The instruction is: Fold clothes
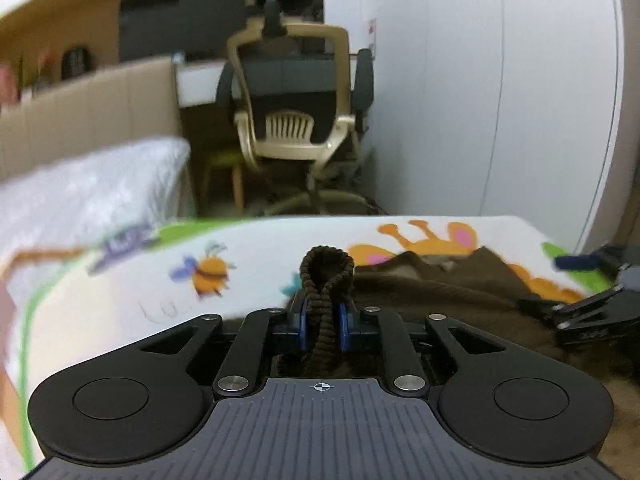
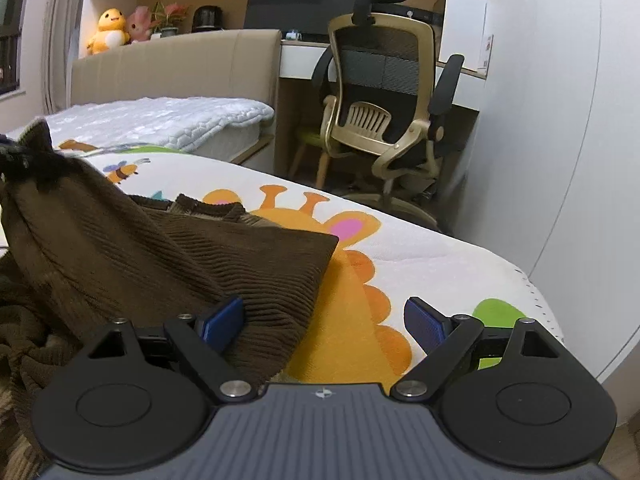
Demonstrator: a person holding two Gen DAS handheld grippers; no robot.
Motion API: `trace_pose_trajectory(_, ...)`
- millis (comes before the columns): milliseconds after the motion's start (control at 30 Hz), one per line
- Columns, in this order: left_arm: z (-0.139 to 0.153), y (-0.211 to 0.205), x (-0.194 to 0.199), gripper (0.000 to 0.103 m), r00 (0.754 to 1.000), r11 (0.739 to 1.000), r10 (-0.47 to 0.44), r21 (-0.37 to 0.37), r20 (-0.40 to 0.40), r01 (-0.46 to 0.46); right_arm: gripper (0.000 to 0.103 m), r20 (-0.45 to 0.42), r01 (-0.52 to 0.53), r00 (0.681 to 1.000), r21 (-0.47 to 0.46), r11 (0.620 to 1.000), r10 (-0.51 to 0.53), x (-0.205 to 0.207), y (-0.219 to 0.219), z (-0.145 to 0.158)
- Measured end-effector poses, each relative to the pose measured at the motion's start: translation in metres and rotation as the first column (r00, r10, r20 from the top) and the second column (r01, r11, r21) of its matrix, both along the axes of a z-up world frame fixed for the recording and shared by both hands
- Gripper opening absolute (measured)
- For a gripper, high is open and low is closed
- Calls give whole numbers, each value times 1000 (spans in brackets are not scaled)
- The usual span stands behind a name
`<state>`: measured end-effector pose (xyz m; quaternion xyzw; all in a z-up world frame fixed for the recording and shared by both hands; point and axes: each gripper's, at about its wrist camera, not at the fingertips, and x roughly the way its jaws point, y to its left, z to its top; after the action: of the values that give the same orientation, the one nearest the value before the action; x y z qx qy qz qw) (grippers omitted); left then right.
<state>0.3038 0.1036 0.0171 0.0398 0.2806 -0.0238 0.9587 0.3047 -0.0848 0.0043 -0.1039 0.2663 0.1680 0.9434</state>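
Observation:
A brown ribbed knit sweater [image 2: 132,248] lies on a bed with a cartoon giraffe sheet [image 2: 420,248]. My left gripper [image 1: 325,316] is shut on a fold of the sweater's ribbed edge [image 1: 326,272], which loops up between the blue pads. That lifted part shows at the far left of the right wrist view [image 2: 36,160]. My right gripper [image 2: 324,320] is open and empty, its left pad [image 2: 222,322] touching the sweater's near corner. The right gripper also shows at the right edge of the left wrist view [image 1: 592,300].
A beige office chair [image 2: 384,104] stands beyond the bed next to a desk [image 2: 304,60]. A white quilt [image 2: 160,120] and padded headboard [image 2: 176,64] are at the back left. A white wall [image 2: 560,120] runs along the right.

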Motion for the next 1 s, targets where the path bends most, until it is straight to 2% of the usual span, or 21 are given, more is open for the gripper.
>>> trace_pose_trajectory(67, -24, 5, 8, 33, 996, 999, 27, 29, -84, -25, 93, -11, 5, 1000, -11, 1000, -6, 1, 1, 0)
trace_pose_trajectory(133, -35, 13, 1, 42, 993, 999, 44, 6, -108, -43, 93, -27, 17, 1000, 2, 1000, -17, 1, -3, 1)
trace_pose_trajectory(200, -23, 26, -18, 56, 992, 993, 71, -87, -102, -80, 93, -39, 43, 998, 29, 999, -41, -7, -13, 4)
trace_pose_trajectory(267, -7, 39, -43, 76, 992, 976, 86, -190, -92, -102, 93, -46, 63, 997, 52, 997, -60, -23, -27, 5)
trace_pose_trajectory(300, 1, 42, -59, 80, 994, 968, 73, -232, -83, -91, 93, -49, 73, 996, 63, 995, -70, -34, -36, 5)
trace_pose_trajectory(367, 6, 40, -97, 93, 995, 970, 56, -232, -77, -73, 93, -57, 95, 994, 80, 992, -91, -56, -54, 5)
trace_pose_trajectory(500, 15, 33, -173, 94, 997, 975, 24, -217, -68, -38, 97, -102, 146, 985, 73, 987, -138, -110, -93, -2)
trace_pose_trajectory(600, 6, 21, -222, 96, 996, 967, -24, -255, -89, 1, 97, -121, 169, 980, 79, 982, -159, -156, -114, -4)
trace_pose_trajectory(700, -9, 10, -259, 97, 992, 948, -72, -315, -99, 38, 98, -100, 143, 986, 98, 985, -133, -207, -128, 1)
trace_pose_trajectory(767, -19, 6, -274, 97, 992, 934, -77, -356, -98, 37, 102, -72, 89, 994, 96, 991, -83, -237, -130, 8)
trace_pose_trajectory(900, -32, 9, -277, 97, 994, 912, -41, -410, -101, -4, 103, -60, -9, 998, 37, 999, 11, -275, -122, 9)
trace_pose_trajectory(1000, -38, 9, -274, 97, 992, 897, -47, -443, -121, -12, 103, -50, -44, 998, -66, 997, 40, -290, -110, 3)
